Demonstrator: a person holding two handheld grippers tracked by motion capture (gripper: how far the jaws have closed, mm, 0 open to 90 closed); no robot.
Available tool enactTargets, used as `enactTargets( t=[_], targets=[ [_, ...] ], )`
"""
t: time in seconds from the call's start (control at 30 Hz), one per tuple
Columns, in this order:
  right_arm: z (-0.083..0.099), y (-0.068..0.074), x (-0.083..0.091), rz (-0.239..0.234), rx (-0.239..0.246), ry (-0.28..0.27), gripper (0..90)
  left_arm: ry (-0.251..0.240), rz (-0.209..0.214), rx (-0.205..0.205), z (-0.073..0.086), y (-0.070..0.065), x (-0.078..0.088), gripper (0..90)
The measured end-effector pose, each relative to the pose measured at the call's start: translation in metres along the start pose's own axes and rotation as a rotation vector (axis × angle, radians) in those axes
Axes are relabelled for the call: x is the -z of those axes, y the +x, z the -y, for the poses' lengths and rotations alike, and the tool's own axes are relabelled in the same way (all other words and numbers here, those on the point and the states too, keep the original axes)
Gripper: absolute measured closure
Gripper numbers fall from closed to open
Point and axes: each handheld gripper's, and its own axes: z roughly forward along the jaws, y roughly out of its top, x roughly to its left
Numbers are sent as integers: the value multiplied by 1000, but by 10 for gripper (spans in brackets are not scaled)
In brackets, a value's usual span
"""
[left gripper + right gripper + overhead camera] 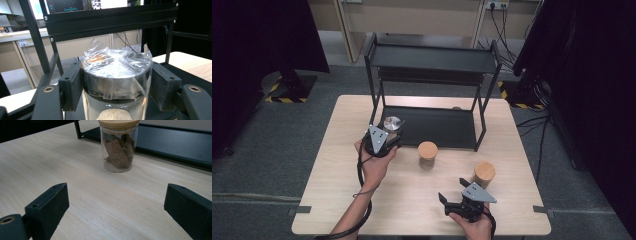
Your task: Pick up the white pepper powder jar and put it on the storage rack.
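Cork pieces in wooden-lidded jar [118, 145]

Wooden table [362, 200]; black rack [432, 90], two wood-lidded jars [428, 152].

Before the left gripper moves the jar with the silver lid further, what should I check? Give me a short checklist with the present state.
1. Left gripper closed on the glass jar with the silver, plastic-wrapped lid: ok.
2. Jar upright: ok.
3. Lower tray of the black metal shelf has free room: ok.
4. Jar bottom resting on tray or lifted: cannot tell.
5. Right gripper open, apart from both wooden-lidded glass jars: ok.
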Motion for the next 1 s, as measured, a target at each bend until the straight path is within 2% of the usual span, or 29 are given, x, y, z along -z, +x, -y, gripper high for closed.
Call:
enactTargets(
  t=[0.4,1.0],
  targets=[
    [0,0,0,-1,2,-1,63,17,-8,-2,3,-4,-14,345],
    [0,0,0,-2,-1,-2,63,47,-20,-6,7,-3,-31,345]
  ],
)
